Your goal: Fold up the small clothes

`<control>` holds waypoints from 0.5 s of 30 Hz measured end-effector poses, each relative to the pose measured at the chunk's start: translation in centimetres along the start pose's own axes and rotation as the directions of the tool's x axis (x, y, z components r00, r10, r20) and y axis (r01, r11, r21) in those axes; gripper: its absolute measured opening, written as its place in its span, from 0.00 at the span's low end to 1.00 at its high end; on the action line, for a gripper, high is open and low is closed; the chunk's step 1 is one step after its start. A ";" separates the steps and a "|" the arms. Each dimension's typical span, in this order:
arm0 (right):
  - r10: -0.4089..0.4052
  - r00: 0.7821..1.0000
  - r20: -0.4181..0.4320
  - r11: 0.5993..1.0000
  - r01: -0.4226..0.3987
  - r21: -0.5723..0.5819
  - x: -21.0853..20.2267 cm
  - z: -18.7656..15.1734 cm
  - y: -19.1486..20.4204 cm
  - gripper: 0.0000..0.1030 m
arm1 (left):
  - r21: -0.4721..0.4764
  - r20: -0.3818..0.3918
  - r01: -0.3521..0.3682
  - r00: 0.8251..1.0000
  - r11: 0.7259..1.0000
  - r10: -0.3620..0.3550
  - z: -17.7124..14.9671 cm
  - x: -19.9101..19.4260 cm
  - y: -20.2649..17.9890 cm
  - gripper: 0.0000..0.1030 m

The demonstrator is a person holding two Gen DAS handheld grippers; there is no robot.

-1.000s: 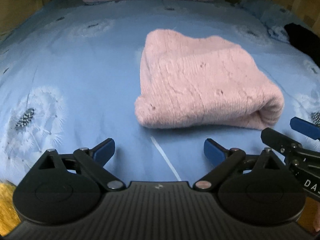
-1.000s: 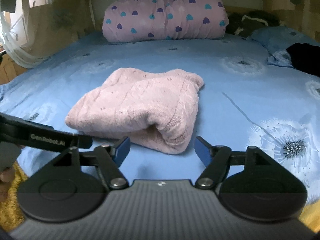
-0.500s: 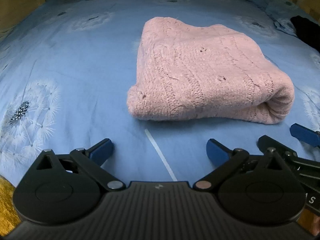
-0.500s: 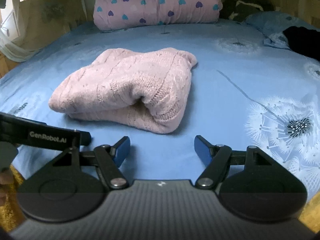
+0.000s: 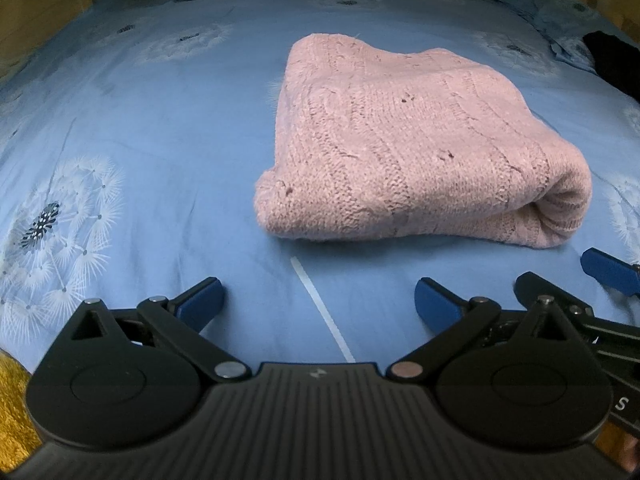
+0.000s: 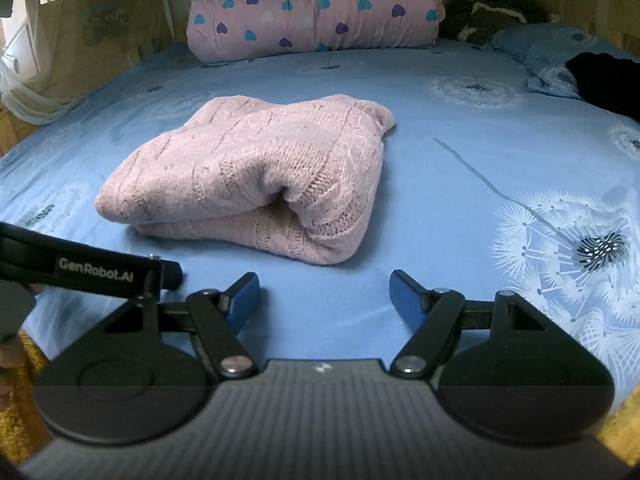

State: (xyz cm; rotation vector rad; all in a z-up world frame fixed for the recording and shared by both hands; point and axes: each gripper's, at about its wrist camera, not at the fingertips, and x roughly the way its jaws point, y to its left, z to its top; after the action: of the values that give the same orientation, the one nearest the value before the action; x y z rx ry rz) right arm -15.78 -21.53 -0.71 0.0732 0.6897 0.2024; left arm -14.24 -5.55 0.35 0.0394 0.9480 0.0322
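A pink knitted sweater (image 5: 420,160) lies folded into a thick bundle on the blue dandelion-print bedsheet (image 5: 160,140). My left gripper (image 5: 318,292) hovers just short of its near edge, jaws wide open and empty. In the right wrist view the same sweater (image 6: 256,176) shows its rolled fold end toward me. My right gripper (image 6: 325,286) stands open in front of that end, nothing between its blue fingers (image 6: 404,288). Each gripper is apart from the cloth. The left gripper's body (image 6: 100,270) crosses the lower left of the right wrist view.
A pink heart-print rolled quilt (image 6: 316,8) lies at the head of the bed. A black garment (image 6: 608,80) and a blue pillow (image 6: 536,52) sit at the far right. Yellow carpet (image 5: 12,400) shows below the bed's near edge.
The left jaws have spread slightly wider. Both views have shifted only a little, and the sweater lies where it was.
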 end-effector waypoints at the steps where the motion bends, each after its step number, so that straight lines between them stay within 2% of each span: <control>1: 0.000 1.000 0.001 1.000 0.000 0.000 0.0 0.0 0.0 0.71 | 0.001 0.002 -0.001 1.000 1.000 0.001 0.0 0.0 0.0 1.00; 15: 0.001 1.000 0.004 1.000 -0.001 0.003 0.0 -0.1 0.0 0.72 | 0.001 0.005 -0.004 1.000 1.000 0.004 -0.2 0.1 -0.1 1.00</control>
State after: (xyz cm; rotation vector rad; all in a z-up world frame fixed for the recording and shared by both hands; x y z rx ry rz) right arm -15.82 -21.57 -0.78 0.0767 0.6857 0.2027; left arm -14.39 -5.61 0.15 0.0419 0.9429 0.0357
